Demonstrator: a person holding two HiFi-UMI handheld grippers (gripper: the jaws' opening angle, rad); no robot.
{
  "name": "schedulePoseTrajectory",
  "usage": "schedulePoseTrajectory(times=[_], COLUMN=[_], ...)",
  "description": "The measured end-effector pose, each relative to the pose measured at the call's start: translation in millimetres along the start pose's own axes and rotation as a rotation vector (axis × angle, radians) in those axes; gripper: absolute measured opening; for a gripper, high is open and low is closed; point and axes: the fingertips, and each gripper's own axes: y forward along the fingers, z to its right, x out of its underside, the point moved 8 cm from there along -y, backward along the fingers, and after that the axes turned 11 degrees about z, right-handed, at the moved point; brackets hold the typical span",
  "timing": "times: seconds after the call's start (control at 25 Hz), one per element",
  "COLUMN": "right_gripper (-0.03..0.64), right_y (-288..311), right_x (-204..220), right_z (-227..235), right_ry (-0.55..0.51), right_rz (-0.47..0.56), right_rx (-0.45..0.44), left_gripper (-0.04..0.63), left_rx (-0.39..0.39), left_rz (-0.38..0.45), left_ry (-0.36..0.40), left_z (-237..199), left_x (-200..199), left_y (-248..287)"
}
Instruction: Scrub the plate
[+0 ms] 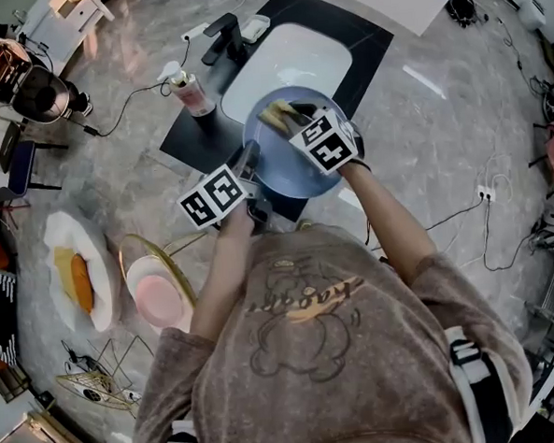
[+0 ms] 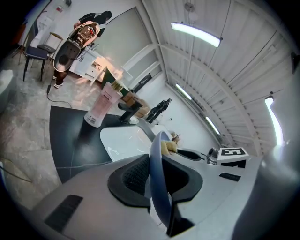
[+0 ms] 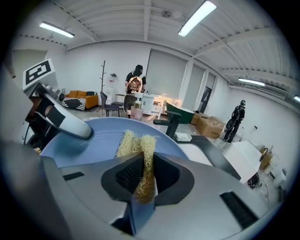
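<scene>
Gripping the blue plate point(image 1: 290, 166) edge-on, the left gripper point(image 2: 157, 180) has its jaws clamped on the rim; right gripper point(image 3: 143, 173) jaws pinch a yellow scrubber point(image 3: 133, 143) against its face.

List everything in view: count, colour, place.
plate: one, blue, held over the sink's near end
scrubbing pad: one, yellow, against the plate's face
sink: one, white, set in a black slab
faucet: one, black, beside the sink
soap bottle: one, pink, on the slab left of the sink
oval dish: one, white, far left, holding orange food
small plate: one, pink, in a gold wire rack
left gripper: one, grey, fingers shut on the plate's rim
right gripper: one, grey, fingers shut on the scrubbing pad
</scene>
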Motion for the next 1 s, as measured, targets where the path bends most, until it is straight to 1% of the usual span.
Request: schedulePoseTrajectory(times=[0.24, 0.48, 0.76, 0.88, 1.0], right_gripper=[0.052, 0.054, 0.052, 0.054, 0.052], right_y=[2, -3, -11, -14, -17], right_x=[18, 34, 49, 56, 62], right_z=[20, 33, 33, 28, 22], right_ry=[0.022, 0.048, 0.027, 0.056, 0.05], right_rz=[-0.047, -0.098, -0.142, -0.149, -0.151], right_rx=[0.074, 0.109, 0.104, 0.095, 0.073], left_gripper=[0.064, 0.064, 0.064, 0.064, 0.066], left_rx=[-0.007, -0.017, -0.042, -0.053, -0.062], left_rz=[-0.001, 0.005, 0.025, 0.038, 0.047], left_ry=[-0.007, -0.012, -0.042, -0.045, -0.043], left_z=[-5, -9, -18, -22, -24], left_x=[-1, -3, -8, -11, -13], left_y=[3, 4, 3, 3, 2])
